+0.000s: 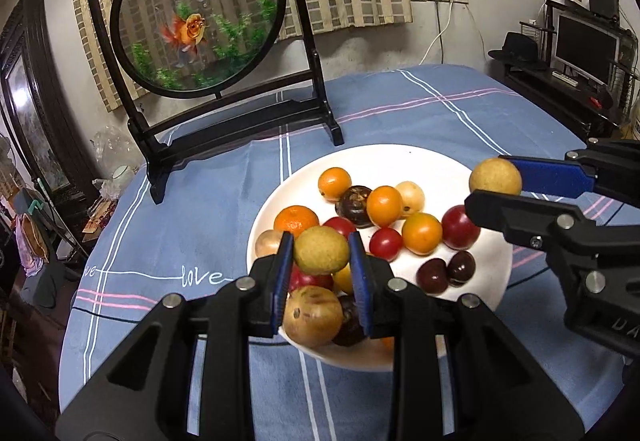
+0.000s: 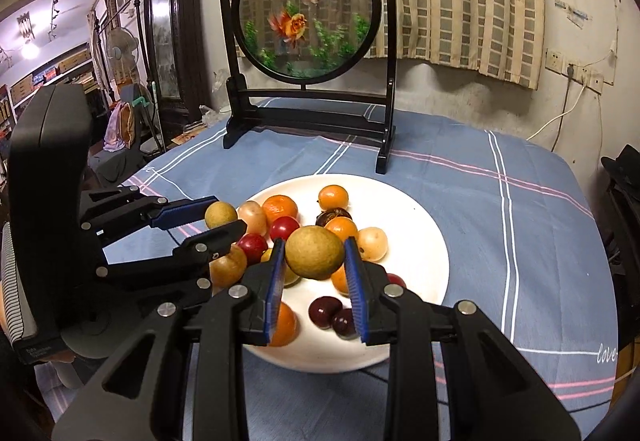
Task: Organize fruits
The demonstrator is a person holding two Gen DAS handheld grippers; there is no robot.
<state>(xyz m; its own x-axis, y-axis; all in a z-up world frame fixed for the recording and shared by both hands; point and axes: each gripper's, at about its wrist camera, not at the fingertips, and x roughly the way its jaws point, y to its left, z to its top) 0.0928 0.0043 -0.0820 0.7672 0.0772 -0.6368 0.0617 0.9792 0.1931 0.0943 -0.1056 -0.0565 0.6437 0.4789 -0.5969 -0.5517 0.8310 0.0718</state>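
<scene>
We hold one longan in each set of tongs: left tongs (image 1: 321,253) clamp a longan (image 1: 321,250), right tongs (image 2: 314,255) clamp another longan (image 2: 315,252), both over the white plate (image 2: 416,241) mid-tabletop. Remaining mixed fruit unsorted; mostly undone.

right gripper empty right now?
No. The right gripper is clamped on a yellow-green round fruit, held above the white plate.
</scene>
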